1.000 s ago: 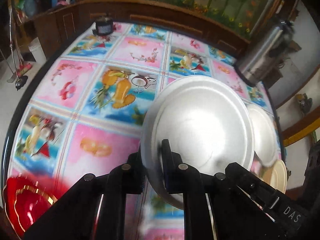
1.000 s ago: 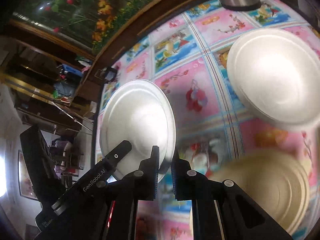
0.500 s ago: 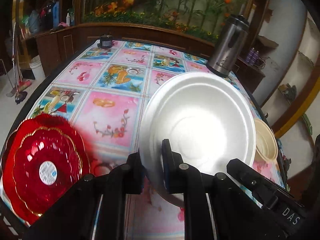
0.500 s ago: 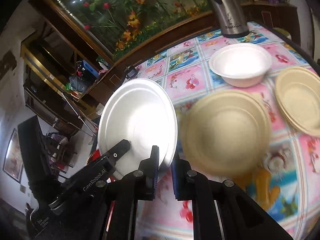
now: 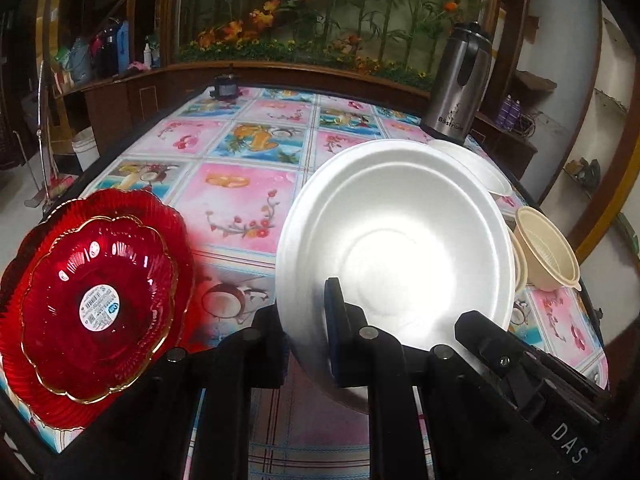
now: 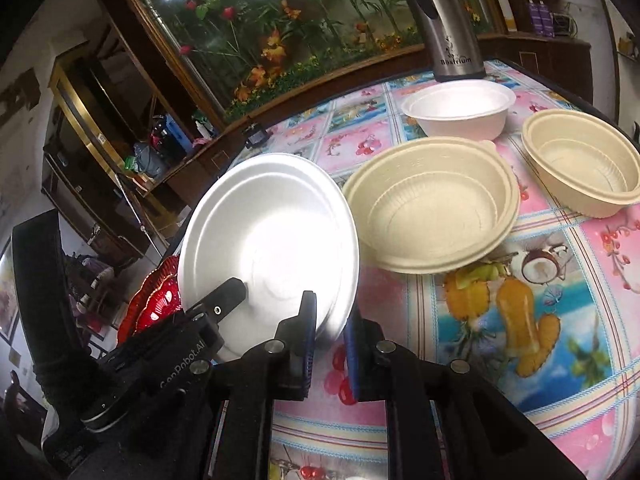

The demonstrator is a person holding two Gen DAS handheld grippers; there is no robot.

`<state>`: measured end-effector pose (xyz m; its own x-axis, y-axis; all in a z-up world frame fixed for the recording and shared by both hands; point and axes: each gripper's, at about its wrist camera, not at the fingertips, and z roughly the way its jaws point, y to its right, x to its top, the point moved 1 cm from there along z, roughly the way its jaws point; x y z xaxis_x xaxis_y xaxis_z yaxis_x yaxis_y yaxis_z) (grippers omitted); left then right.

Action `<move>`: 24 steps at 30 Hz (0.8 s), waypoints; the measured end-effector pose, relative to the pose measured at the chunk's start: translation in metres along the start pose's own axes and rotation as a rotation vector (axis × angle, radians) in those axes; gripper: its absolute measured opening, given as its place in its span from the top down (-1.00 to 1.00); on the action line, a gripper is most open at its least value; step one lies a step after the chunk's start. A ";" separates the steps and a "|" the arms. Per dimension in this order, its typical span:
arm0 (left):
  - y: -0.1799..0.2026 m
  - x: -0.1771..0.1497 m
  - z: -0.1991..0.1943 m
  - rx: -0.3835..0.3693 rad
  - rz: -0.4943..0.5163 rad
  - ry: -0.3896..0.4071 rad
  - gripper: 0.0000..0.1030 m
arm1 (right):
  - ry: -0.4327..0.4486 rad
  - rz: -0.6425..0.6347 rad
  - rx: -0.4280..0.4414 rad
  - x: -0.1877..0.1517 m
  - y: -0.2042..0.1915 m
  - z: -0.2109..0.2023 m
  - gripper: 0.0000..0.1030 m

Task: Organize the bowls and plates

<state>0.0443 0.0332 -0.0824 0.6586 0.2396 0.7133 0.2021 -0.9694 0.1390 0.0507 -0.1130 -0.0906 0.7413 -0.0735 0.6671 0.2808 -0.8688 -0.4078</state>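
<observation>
Left wrist view: both our grippers' jaws clamp one smooth white foam bowl (image 5: pixel 394 236) beside ribbed red glass plates (image 5: pixel 94 300).

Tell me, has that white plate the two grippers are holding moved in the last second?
Yes. The white plate has pulled back toward the near table edge: the steel flask now looks farther off, and the red glass dishes have come into view.
</observation>
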 end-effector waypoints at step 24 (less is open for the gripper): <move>-0.009 -0.011 0.009 0.047 -0.027 0.012 0.73 | 0.041 -0.048 -0.026 -0.012 -0.012 0.014 0.75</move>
<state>0.0417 0.0394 -0.0975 0.6439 0.2648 0.7178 0.2537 -0.9590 0.1262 0.0473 -0.0947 -0.1022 0.7019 -0.0509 0.7105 0.2993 -0.8841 -0.3590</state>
